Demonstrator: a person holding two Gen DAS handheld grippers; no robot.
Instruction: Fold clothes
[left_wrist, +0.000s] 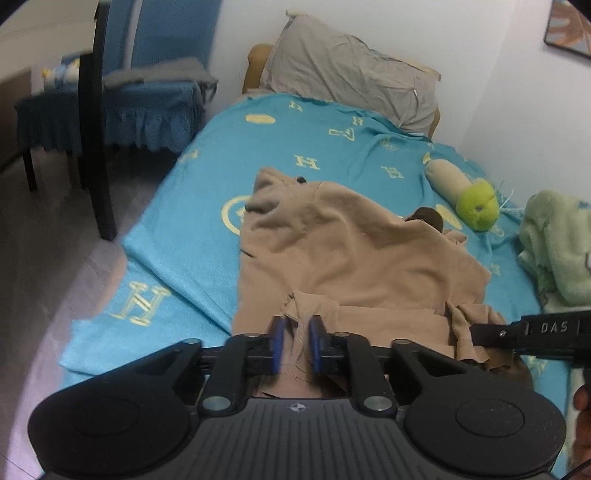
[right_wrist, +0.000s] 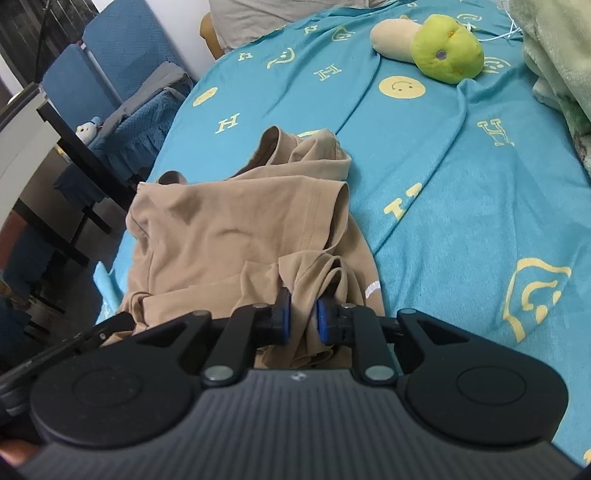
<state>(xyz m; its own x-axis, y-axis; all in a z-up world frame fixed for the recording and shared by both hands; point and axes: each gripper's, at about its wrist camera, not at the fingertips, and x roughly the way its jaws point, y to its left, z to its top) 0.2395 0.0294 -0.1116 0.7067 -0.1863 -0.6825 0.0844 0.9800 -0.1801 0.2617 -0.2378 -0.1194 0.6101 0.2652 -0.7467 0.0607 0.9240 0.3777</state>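
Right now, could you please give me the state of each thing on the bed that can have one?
Tan shirt: crumpled, partly folded.
Left gripper: jaws parted, cloth between.
Right gripper: jaws parted, cloth between.
Plush toy: lying down.
Grey pillow: propped against wall.

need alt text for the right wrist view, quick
The right gripper has a bunched edge of a tan t-shirt between its slightly parted blue pads, the shirt crumpled on a turquoise bedspread. A green and beige plush toy lies farther up the bed.
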